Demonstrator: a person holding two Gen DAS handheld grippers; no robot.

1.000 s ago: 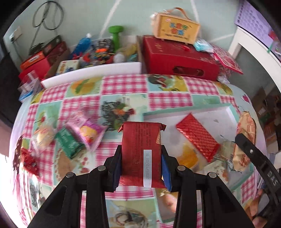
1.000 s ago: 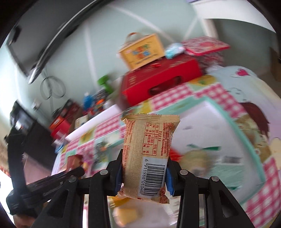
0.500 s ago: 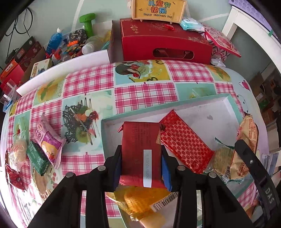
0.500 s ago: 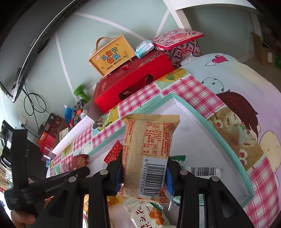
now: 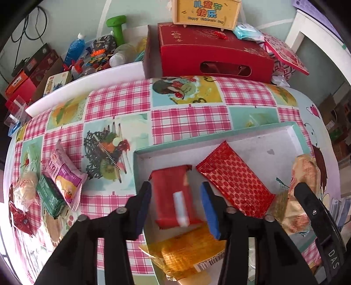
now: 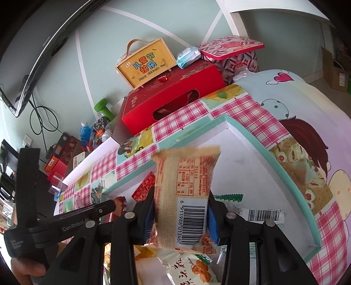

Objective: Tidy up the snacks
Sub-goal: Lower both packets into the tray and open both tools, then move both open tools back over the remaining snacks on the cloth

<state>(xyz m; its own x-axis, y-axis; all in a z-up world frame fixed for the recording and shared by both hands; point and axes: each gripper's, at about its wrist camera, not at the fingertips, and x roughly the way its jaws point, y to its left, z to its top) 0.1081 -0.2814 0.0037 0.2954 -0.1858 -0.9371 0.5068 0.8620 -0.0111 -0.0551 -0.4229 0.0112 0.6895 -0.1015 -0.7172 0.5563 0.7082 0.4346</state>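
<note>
Left gripper: jaws just widened, released; blue pads clear of the plain red snack pack, which lies blurred between them.
Plain red pack: inside the shallow white tray, near its left wall, overlapping an orange wrapper toward the tray's near end.
Patterned red foil pack: flat in the tray, just right of the plain red pack, angled.
Right gripper: jaws just loosened; tan barcoded snack pack upright between the pads, blurred; cannot tell if the pads press on it.
Below the tan pack: more wrapped snacks piled in the tray, among them a cream bag with printing and a barcoded wrapper.
Crowding: left gripper's body close beside the right one over the tray's left part.
Counter's left edge: pink snack bag, green pack, round pastry pack, dark red pack, all outside the tray on the checked cloth.
Counter's far edge: red gift box with a yellow handled box on top.
Beyond the far edge: green dumbbell, blue bottle, assorted boxes.
</note>
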